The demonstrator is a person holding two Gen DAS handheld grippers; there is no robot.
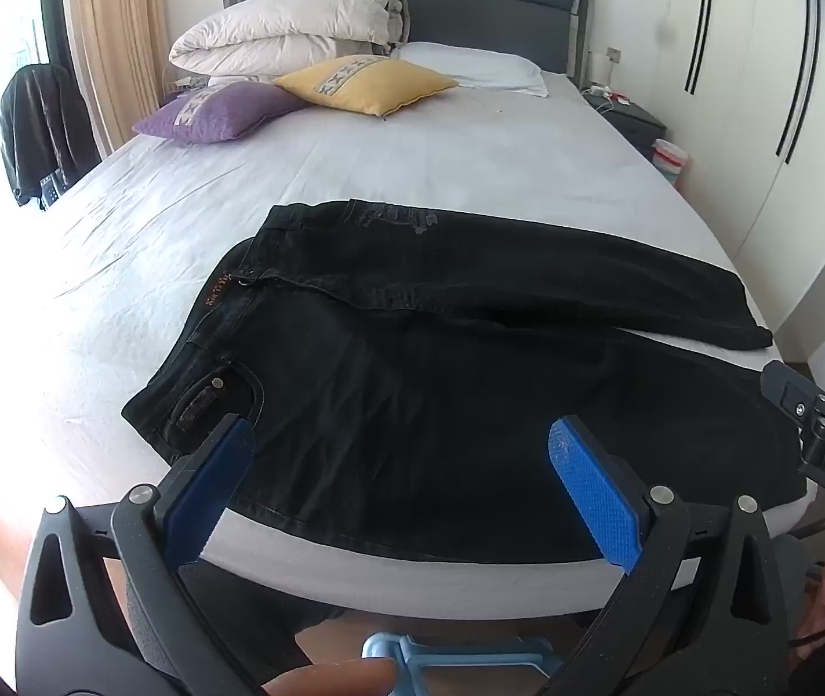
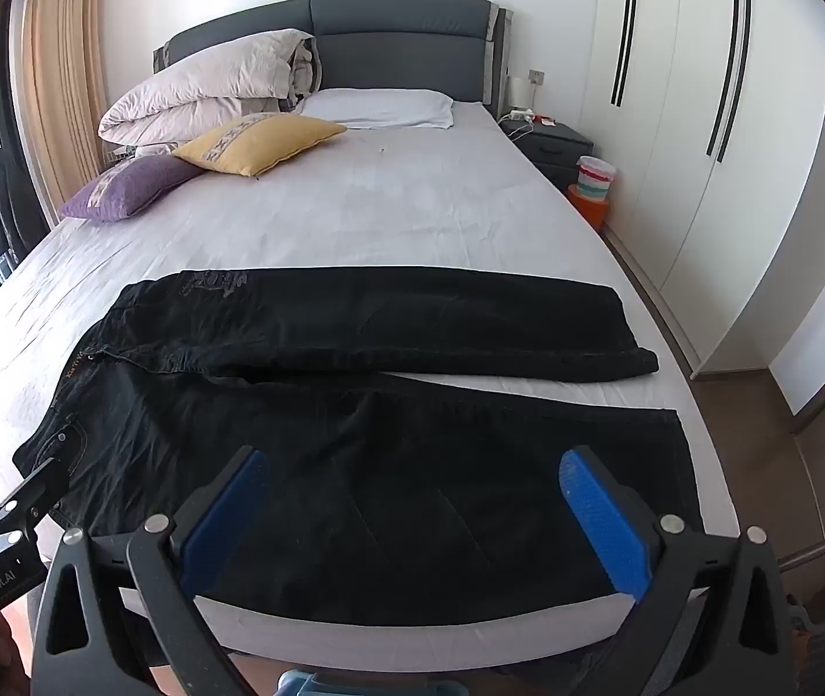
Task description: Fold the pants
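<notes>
Black jeans point(image 1: 412, 359) lie flat across the foot of the bed, waist to the left, both legs stretched to the right and slightly apart. They also show in the right wrist view point(image 2: 354, 435). My left gripper point(image 1: 403, 452) is open and empty, hovering over the near leg close to the waist pocket. My right gripper point(image 2: 412, 487) is open and empty over the near leg, towards its hem. The right gripper also shows at the right edge of the left wrist view point(image 1: 812, 400); the left one shows at the left edge of the right wrist view point(image 2: 12, 493).
The bed point(image 2: 354, 214) has a pale sheet. A folded duvet point(image 2: 209, 93), a white pillow point(image 2: 377, 107), a yellow cushion point(image 2: 261, 142) and a purple cushion point(image 2: 128, 188) lie at its head. A nightstand point(image 2: 551, 142) and wardrobe point(image 2: 731, 116) stand on the right.
</notes>
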